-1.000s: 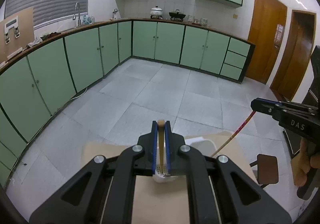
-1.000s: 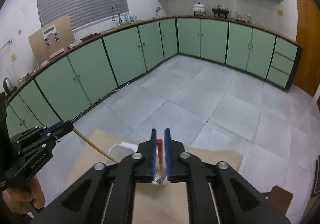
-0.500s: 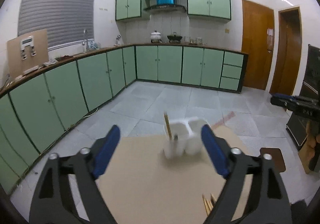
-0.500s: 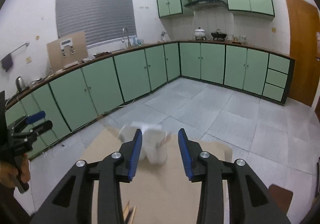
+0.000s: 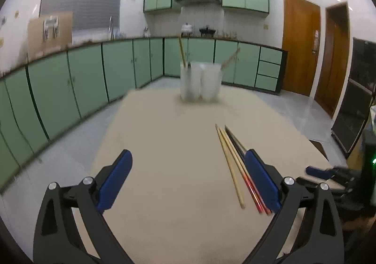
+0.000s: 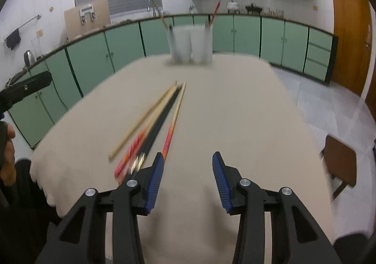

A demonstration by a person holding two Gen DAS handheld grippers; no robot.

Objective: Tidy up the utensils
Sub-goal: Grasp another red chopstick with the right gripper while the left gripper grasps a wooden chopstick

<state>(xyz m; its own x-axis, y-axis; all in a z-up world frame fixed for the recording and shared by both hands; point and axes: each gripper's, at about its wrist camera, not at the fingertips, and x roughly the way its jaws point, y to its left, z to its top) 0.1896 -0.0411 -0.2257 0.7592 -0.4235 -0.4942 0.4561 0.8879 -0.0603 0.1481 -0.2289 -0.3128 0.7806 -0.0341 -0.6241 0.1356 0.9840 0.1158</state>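
Both grippers over bench [image 5: 164,141], empty. Left gripper [image 5: 185,179] fingers opening wide; right gripper [image 6: 186,177] fingers opening, partway. Chopsticks [image 6: 152,122] loose on bench, well short of white holder [image 6: 191,44]; two sticks upright in holder.

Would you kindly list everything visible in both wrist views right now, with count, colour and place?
Table: one, beige, in the foreground.
White holder: one, several compartments, far end of the table.
Plain chopstick: one, upright in the holder's left compartment.
Red chopstick: one, leaning in the holder's right compartment.
Loose chopsticks: about five, plain wood, black and red-ended, lying together on the table; exact count blurred.
Base cabinets: a green run along the walls.
Doors: two, brown, at the right.
Stool: one, brown, right of the table.
Left gripper: jaws opening, nothing between.
Right gripper: jaws opening, nothing between.
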